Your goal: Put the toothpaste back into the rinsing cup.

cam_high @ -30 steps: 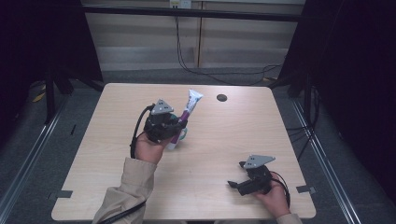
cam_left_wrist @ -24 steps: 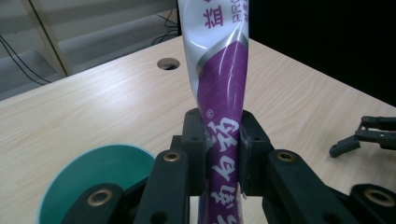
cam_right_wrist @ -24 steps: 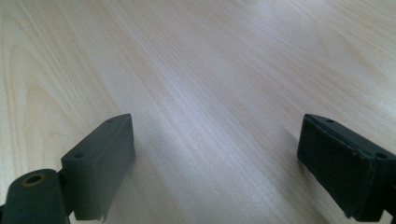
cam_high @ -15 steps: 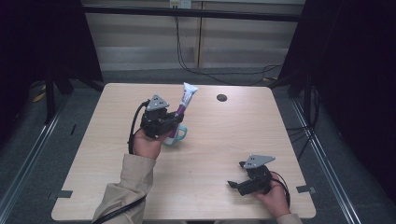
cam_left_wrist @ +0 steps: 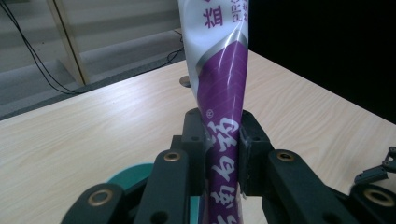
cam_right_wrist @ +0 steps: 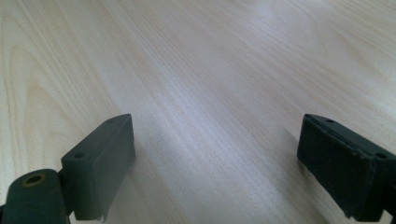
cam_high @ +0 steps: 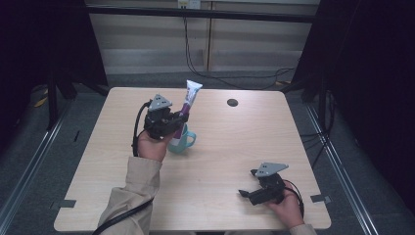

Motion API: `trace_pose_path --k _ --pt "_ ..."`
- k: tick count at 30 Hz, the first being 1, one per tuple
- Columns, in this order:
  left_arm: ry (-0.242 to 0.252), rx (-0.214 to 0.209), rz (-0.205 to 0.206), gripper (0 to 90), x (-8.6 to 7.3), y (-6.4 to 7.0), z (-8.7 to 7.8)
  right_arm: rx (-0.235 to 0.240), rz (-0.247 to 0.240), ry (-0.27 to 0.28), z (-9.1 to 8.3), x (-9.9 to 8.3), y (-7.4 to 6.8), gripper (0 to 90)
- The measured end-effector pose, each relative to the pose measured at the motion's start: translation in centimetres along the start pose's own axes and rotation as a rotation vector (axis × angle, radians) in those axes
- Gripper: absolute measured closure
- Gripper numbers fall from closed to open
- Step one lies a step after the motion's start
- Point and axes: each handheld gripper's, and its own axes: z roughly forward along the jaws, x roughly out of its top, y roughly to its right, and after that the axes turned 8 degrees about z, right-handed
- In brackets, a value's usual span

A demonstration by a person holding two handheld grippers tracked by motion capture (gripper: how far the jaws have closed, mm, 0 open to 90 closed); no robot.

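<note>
A white and purple toothpaste tube [cam_high: 188, 100] stands nearly upright, tilted to the right at the top, clamped in my left gripper [cam_high: 177, 122] above a teal mug [cam_high: 183, 140] on the wooden table [cam_high: 230, 142]. In the left gripper view the tube [cam_left_wrist: 223, 88] fills the gap between the two black jaws, and the mug's rim [cam_left_wrist: 130, 173] shows below at the left. My right gripper [cam_high: 247, 192] rests low on the table near the front right corner. Its jaws stand wide apart over bare wood, with nothing between them [cam_right_wrist: 215, 163].
A dark round hole [cam_high: 232, 103] sits in the tabletop near the far edge. Black curtains flank the table on both sides, and cables trail over the floor behind it. Metal rails run along the floor at left and right.
My left gripper has carried the tube to the left and toward me, and it now stands over the teal mug. The right gripper has stayed where it was.
</note>
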Motion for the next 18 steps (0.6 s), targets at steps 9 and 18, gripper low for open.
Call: trace_pose_path --k 9,18 --pt "0.026 0.019 -0.006 77.1 0.43 -0.52 -0.05 0.000 0.000 0.000 0.00 0.00 0.00 10.3" --pt "0.040 0.037 -0.010 77.1 0.40 -0.96 0.26 0.000 0.000 0.000 0.00 0.00 0.00 10.3"
